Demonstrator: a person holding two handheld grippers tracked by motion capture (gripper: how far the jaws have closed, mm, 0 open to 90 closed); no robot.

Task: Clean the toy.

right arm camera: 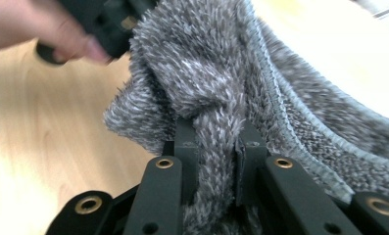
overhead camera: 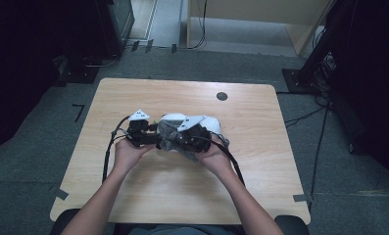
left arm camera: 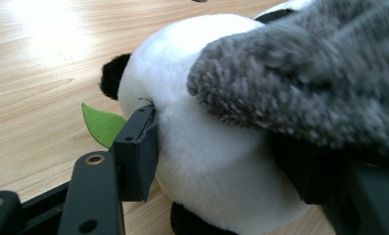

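Observation:
A black-and-white panda plush (overhead camera: 209, 122) lies in the middle of the wooden table (overhead camera: 182, 196), partly draped by a grey fuzzy cloth (overhead camera: 168, 133). My left gripper (overhead camera: 155, 138) comes in from the left. In the left gripper view its jaws press into the panda plush's (left arm camera: 206, 161) white body from both sides, so my left gripper (left arm camera: 221, 156) is shut on it. A green felt leaf (left arm camera: 101, 125) sticks out beside the left pad. My right gripper (right arm camera: 216, 144) is shut on a bunched fold of the grey cloth (right arm camera: 206, 73); from above, my right gripper (overhead camera: 184, 139) sits over the cloth.
A small black round disc (overhead camera: 222, 96) sits near the table's far edge. Bare wood surrounds the plush on all sides. Cables (overhead camera: 106, 156) trail from both grippers toward the near edge. Dark equipment stands on the floor beyond the table.

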